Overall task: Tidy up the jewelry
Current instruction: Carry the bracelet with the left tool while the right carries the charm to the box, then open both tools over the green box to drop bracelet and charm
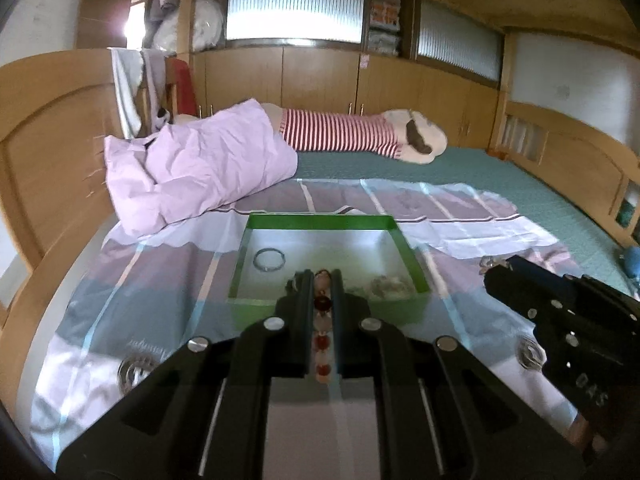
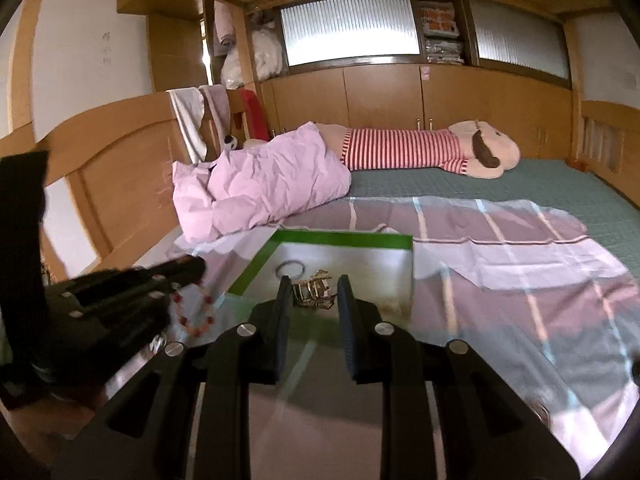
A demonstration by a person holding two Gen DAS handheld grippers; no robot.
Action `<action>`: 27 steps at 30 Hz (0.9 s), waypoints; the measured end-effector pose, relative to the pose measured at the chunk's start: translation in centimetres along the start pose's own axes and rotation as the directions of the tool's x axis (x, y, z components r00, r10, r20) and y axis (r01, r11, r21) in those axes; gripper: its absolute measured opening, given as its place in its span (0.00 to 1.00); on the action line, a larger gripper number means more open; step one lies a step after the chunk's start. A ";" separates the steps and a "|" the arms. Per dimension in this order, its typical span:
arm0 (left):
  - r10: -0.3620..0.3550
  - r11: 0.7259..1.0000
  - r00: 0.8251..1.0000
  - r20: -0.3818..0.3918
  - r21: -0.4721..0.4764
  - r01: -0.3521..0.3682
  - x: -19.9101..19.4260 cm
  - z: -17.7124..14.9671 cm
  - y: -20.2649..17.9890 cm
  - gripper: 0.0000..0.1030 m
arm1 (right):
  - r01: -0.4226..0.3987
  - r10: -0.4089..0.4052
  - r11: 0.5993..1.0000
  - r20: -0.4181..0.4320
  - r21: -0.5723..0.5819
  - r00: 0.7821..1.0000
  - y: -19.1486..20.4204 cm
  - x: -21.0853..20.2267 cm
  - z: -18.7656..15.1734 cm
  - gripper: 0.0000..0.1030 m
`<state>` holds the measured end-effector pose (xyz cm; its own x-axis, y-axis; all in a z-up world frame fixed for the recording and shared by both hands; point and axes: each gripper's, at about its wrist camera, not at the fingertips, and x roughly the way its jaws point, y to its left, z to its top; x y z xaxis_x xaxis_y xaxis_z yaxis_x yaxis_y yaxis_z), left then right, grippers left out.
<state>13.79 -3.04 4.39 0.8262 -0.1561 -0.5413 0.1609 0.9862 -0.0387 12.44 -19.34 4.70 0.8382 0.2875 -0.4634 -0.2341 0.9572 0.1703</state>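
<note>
On the bed, over the striped sheet (image 1: 168, 272), your left gripper (image 1: 321, 276) is clenched on a bracelet of red and pale beads (image 1: 322, 332), the strand running between the two fingers back toward the camera; from your right wrist view the same bracelet (image 2: 195, 312) hangs in a loop beneath the left gripper (image 2: 188, 268), just outside the near left corner of the green tray (image 2: 344, 237). That green tray (image 1: 320, 221) sits on the sheet straight ahead of you, with a thin silver bangle (image 1: 269, 259) lying flat on its pale floor toward the far left, and a small pale heap of jewelry (image 1: 386, 285) in its near right corner, too blurred to make out. Your right gripper (image 2: 314, 284) has its jaws spread apart, holding nothing, with a tangled gold-coloured piece (image 2: 314, 290) lying in the tray in line with the gap between the fingers; whether the fingers touch it, you cannot tell. The silver bangle (image 2: 290, 268) lies just beyond that piece. Seen from the left wrist, your right gripper (image 1: 500, 268) sits off the tray's right side, above the sheet. Farther back, a crumpled pink pillow (image 1: 196, 168) rests on the left, and a long plush toy in a red-striped shirt (image 1: 344, 134) lies across the green mattress cover (image 1: 460, 168).
</note>
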 end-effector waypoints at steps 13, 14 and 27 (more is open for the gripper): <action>0.020 0.997 0.982 -0.187 -0.064 -0.033 17.5 -0.7 2.6 0.09 | 0.094 -0.095 0.995 -0.142 -0.014 0.985 -3.8 16.4 -0.1 0.23; 0.019 0.998 0.982 -0.187 -0.060 -0.030 17.8 -0.9 2.6 0.13 | 0.100 -0.101 0.995 -0.141 -0.019 0.985 -3.9 16.4 -0.1 0.37; 0.072 0.996 0.989 0.127 -0.062 -0.065 0.9 3.6 3.0 0.96 | 0.136 -0.135 0.991 0.083 -0.009 0.987 -1.2 0.4 2.1 0.94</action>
<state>16.93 -0.38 6.79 0.8975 -0.0901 -0.4317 0.0733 0.9958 -0.0553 14.12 -20.43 6.15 0.9001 0.1522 -0.4082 -0.1224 0.9876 0.0983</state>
